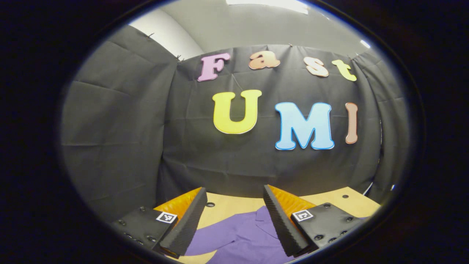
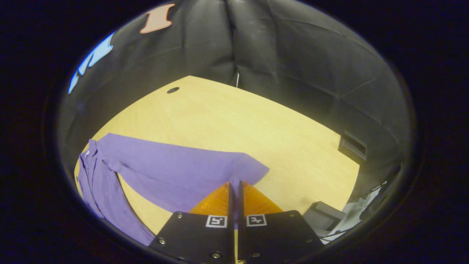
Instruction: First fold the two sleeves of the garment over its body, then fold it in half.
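2 tools in play. Right tool point(image 2: 234, 185): jaws nearly together, fingertips at the cuff end of the purple shirt's point(image 2: 110, 190) right sleeve point(image 2: 183, 172), a sliver of purple visible in the gap lower down. Probably pinching the cuff edge, but can't confirm both fingers press on cloth. Left tool point(image 1: 234, 212): jaws wide, nothing between them, hanging above the shirt's collar area point(image 1: 262, 220), pointed mostly at the booth wall.

Shirt position: lying flat on the wooden bench point(image 2: 238, 121), body toward the left of the right gripper view, sleeve stretched straight out across the bench toward the right tool. Sleeve not yet folded over the body, so judged at step 1 of the task.

Risks from here:
- Thin bite on the cuff. If only the hem edge is caught, likely to slip out once the sleeve is lifted and swung toward the body.
- Body unpinned. Left tool holding nothing, so a sideways pull on the sleeve could drag the whole shirt across the smooth bench instead of creasing at the shoulder.
- Low carry could make the sleeve bunch or twist rather than land flat.
- Left tool sitting over the collar, right in the landing zone; collision or trapped cloth possible if not moved clear.
- Other sleeve's lie can't be made out.
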The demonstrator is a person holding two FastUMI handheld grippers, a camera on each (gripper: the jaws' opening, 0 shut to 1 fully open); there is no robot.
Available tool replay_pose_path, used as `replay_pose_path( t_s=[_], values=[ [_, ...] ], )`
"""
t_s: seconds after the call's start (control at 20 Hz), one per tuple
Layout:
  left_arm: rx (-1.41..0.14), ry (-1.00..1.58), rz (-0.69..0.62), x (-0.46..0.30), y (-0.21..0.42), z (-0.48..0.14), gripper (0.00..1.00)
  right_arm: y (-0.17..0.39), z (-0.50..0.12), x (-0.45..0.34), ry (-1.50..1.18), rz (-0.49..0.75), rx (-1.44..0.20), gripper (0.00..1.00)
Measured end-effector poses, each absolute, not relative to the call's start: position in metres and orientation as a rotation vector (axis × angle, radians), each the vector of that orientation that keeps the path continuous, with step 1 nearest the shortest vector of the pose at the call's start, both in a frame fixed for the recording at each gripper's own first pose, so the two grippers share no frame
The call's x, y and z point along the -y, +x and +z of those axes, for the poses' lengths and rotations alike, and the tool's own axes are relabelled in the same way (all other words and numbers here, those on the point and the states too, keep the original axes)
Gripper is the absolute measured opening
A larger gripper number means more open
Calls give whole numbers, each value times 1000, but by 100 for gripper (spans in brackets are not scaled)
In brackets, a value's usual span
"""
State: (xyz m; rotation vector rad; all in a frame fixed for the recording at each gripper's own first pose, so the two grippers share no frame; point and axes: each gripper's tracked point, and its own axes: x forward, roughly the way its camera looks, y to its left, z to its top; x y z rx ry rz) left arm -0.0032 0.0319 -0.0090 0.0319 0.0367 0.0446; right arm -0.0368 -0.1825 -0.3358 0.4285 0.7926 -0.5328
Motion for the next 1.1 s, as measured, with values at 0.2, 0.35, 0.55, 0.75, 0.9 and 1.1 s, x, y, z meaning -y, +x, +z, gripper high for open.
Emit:
replay_pose_path(
  t_s=[0.2, 0.35, 0.55, 0.75, 0.9, 1.1],
  values=[
    [-36, 21, 46, -38, -7, -8, 99, -25, -308, 178, 402, -444, -700, 4],
    [-34, 3, 43, -39, -9, -9, 99, -12, -274, 167, 406, -383, -631, 4],
    [-33, -11, 43, -42, -13, -11, 99, 21, -219, 128, 540, -240, -504, 5],
    [-28, -1, 70, -56, -19, -11, 98, 42, -191, 102, 496, -152, -458, 4],
    [-39, -7, 97, -68, -23, -17, 98, 63, -163, 68, 481, -74, -418, 4],
    [-55, -12, 123, -80, -29, -25, 98, 94, -131, 29, 468, 14, -369, 4]
  ],
)
